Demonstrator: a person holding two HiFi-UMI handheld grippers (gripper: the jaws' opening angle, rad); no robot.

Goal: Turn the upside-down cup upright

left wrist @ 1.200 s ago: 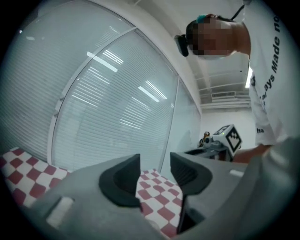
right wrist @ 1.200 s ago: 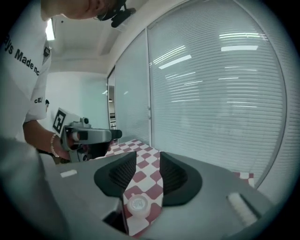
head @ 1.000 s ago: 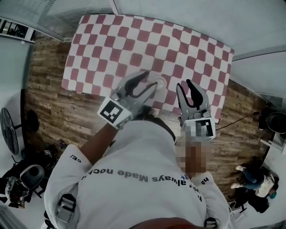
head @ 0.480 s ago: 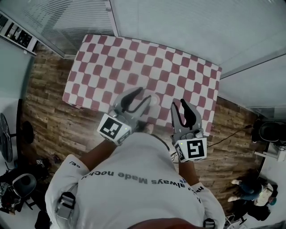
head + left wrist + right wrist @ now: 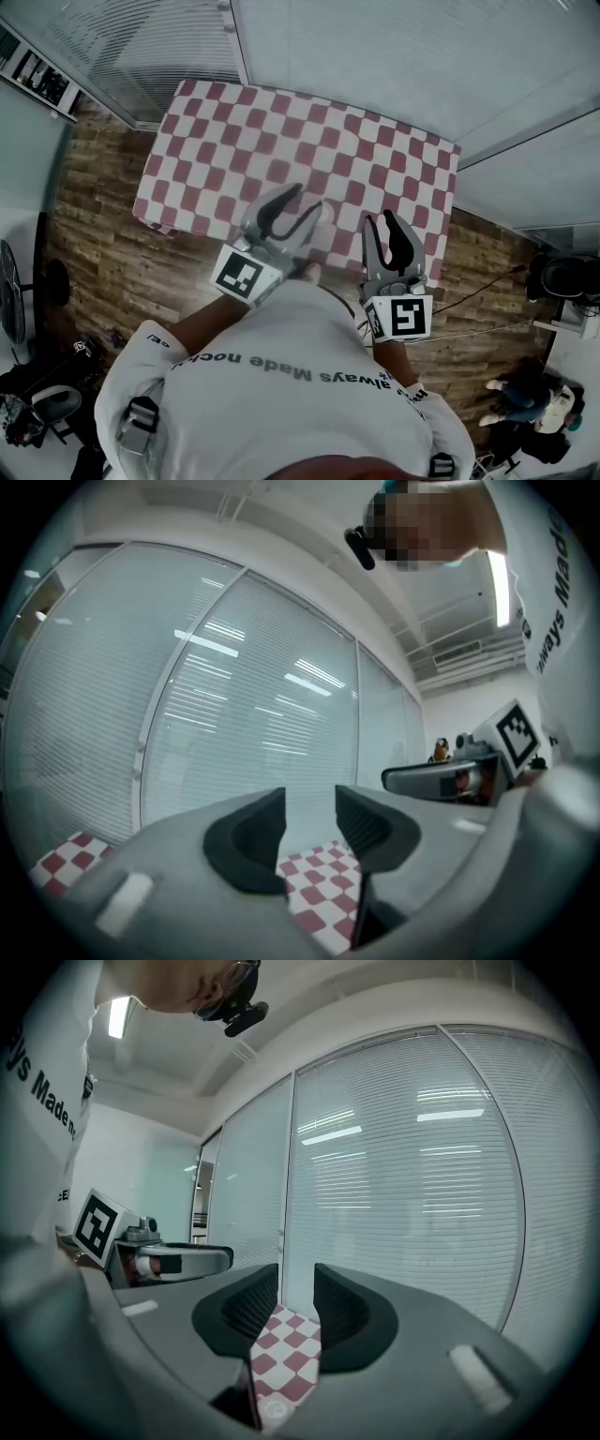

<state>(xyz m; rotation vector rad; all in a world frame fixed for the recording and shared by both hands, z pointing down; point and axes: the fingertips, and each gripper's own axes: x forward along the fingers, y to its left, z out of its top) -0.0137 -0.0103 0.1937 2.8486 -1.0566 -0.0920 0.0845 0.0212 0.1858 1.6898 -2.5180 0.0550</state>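
Hovering above the checkered tabletop (image 5: 234, 122), the left gripper (image 5: 307, 199) and right gripper (image 5: 380, 217) point roughly level toward the window blinds (image 5: 422, 1166), side by side. Both pairs of jaws stand slightly apart, the right pair narrower, gripping nothing. The white cup (image 5: 273, 1410) sits on the tabletop below the right gripper's gap; I cannot tell which way up.

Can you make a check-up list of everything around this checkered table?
surface: table with a flat red-and-white checkered cloth.
job's things: maybe the cup, a pale round bit low in the right gripper view; which way up, can't tell.
clutter: nothing seen on the cloth.
grippers: left gripper and right gripper over the near edge, jaws apart, empty.
cables: thin cable on the floor.
surroundings: wooden floor, window blinds, fan.
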